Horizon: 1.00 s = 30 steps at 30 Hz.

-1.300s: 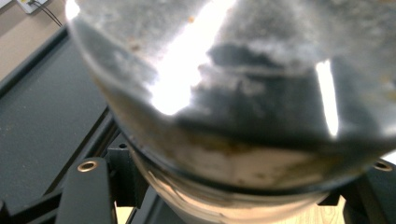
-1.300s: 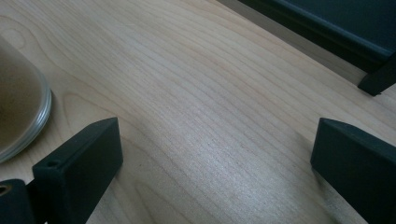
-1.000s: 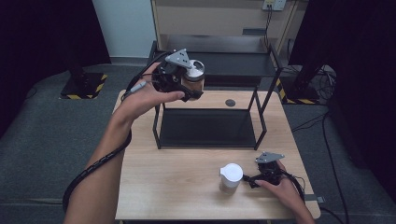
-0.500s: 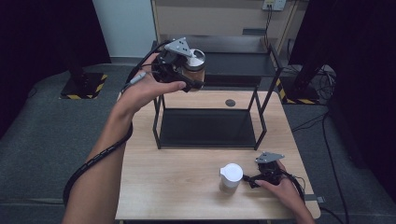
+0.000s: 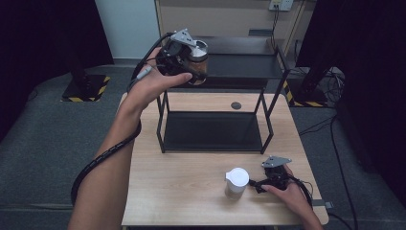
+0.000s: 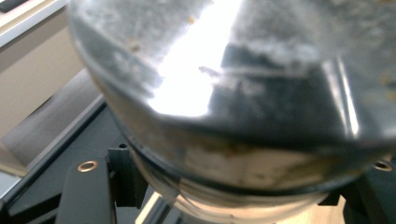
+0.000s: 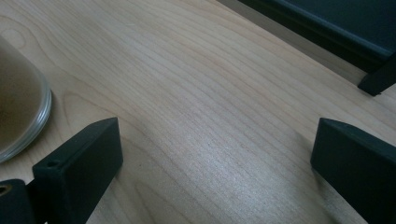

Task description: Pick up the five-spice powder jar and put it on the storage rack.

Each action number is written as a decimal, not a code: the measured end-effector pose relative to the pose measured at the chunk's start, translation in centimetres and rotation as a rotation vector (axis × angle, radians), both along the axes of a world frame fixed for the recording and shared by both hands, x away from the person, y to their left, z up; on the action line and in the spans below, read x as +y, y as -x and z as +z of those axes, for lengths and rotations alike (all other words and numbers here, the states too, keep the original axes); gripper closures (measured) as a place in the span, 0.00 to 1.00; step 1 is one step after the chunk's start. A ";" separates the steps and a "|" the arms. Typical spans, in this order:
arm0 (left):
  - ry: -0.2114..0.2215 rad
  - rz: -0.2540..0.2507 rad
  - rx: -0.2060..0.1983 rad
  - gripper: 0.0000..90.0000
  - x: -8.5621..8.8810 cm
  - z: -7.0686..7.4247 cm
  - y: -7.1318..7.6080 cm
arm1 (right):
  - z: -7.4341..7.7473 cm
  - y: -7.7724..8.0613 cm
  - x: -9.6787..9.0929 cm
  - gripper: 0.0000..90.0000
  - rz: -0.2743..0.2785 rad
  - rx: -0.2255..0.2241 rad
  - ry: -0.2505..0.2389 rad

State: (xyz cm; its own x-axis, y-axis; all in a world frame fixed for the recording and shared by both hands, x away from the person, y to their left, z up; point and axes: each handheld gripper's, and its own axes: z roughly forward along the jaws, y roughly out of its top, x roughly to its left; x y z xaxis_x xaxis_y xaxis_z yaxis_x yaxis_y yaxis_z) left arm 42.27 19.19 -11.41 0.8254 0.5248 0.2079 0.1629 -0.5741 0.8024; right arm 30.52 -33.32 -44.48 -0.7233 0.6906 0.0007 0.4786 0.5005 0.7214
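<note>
The glass jar (image 5: 197, 62), brownish below and silvery at its top, is held up in the air at the far left, level with the top shelf of the black metal rack (image 5: 273, 62) and just over that shelf's left end. The left gripper (image 5: 186, 64) has its 2 jaws clamped on the jar's sides; in the left gripper view the jar (image 6: 233, 93) looms so close that its glass is a blur, with the dark shelf beneath it.

Judging from this, the step in hand is setting the jar on the top shelf. To do it well, keep the jar upright, carry it a little farther right so that its whole base is over the shelf and clear of the edge rail, then lower it straight until the base rests flat. Only then ease the jaws apart, and draw the gripper back level so a jaw does not drag the glass.

Near the right corner of the wooden table (image 5: 182, 191), the right gripper (image 5: 256, 183) lies low with its jaws wide and nothing between them, just beside the white-lidded jar (image 5: 236, 182). It can stay parked there, well apart from the rack.
</note>
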 end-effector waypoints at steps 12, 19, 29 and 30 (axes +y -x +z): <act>0.004 0.074 0.007 0.33 -1.6 0.3 -1.0 | 0.0 0.0 0.0 0.03 0.000 0.002 0.000; -0.014 0.104 0.018 0.33 -3.0 0.4 -1.9 | 0.0 0.0 0.0 0.03 -0.001 0.001 -0.001; 0.009 0.183 0.035 0.33 -3.9 0.1 -3.0 | 0.0 0.0 0.0 0.03 0.000 0.002 0.000; 0.020 0.189 0.042 0.33 -3.8 0.0 -3.3 | 0.0 0.0 0.0 0.03 0.000 0.001 0.000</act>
State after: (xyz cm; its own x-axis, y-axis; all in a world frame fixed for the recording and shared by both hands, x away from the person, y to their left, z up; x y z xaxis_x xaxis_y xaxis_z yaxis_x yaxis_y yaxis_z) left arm 45.54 15.35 -11.40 0.7193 0.6752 0.1634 0.3002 -0.5143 0.8034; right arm 30.54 -33.33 -44.45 -0.7234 0.6904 0.0019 0.4796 0.5005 0.7208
